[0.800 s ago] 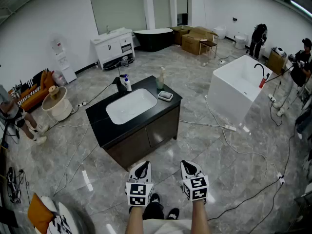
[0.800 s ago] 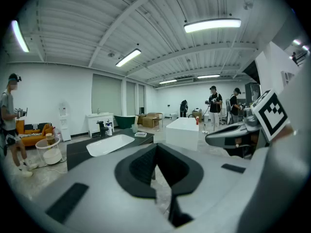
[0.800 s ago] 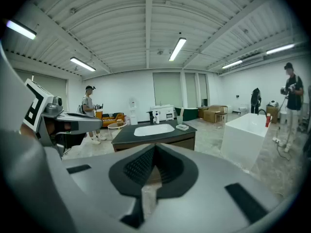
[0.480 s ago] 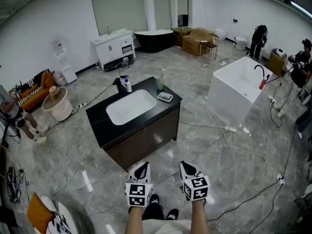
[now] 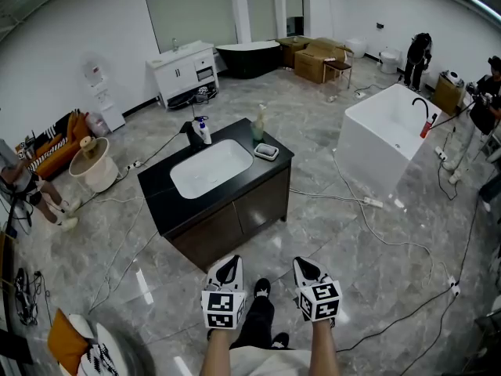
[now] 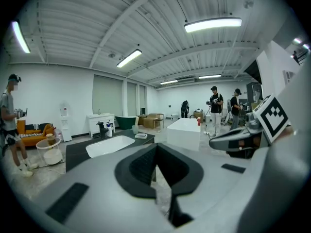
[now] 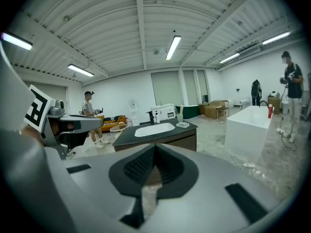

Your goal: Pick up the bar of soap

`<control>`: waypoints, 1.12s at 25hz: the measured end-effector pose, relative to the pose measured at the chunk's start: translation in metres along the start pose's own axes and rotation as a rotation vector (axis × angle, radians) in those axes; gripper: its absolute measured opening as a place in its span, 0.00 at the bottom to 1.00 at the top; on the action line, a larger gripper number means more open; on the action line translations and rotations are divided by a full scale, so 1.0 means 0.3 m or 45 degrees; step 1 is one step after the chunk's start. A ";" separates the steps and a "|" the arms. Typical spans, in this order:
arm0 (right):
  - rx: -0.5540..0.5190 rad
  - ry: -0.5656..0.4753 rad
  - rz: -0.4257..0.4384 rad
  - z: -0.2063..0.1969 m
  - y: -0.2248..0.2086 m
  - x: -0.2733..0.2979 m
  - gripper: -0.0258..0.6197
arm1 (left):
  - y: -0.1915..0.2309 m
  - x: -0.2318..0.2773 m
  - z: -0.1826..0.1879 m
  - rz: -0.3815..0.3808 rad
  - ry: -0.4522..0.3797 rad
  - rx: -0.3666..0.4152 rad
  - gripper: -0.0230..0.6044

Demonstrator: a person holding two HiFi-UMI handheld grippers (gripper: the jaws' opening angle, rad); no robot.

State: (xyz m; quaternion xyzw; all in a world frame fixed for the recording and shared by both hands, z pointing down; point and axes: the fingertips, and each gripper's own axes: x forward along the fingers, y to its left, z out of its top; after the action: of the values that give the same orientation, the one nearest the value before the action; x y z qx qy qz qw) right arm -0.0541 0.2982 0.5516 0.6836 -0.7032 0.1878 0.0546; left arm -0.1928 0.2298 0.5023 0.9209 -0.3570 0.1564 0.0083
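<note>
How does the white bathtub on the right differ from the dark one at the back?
Colour: the white bathtub is bright white, the dark bathtub black. Shape: the white bathtub is boxy, the dark bathtub rounded. Place: the white bathtub stands out on the open floor, the dark bathtub by the far wall. Both stand freely.
</note>
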 end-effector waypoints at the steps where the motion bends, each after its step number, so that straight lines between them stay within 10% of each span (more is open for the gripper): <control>1: -0.002 0.001 0.001 0.002 -0.008 0.008 0.05 | 0.002 0.013 0.004 0.003 -0.003 -0.003 0.04; 28: -0.073 0.026 0.110 0.317 -0.357 0.698 0.05 | 0.302 0.866 0.237 -0.089 -0.012 -0.181 0.04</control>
State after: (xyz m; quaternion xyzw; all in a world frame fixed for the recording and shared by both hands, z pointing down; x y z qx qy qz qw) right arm 0.0557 0.0695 0.5538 0.6487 -0.7366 0.1766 0.0732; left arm -0.0517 -0.0169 0.5023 0.9306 -0.3350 0.1261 0.0773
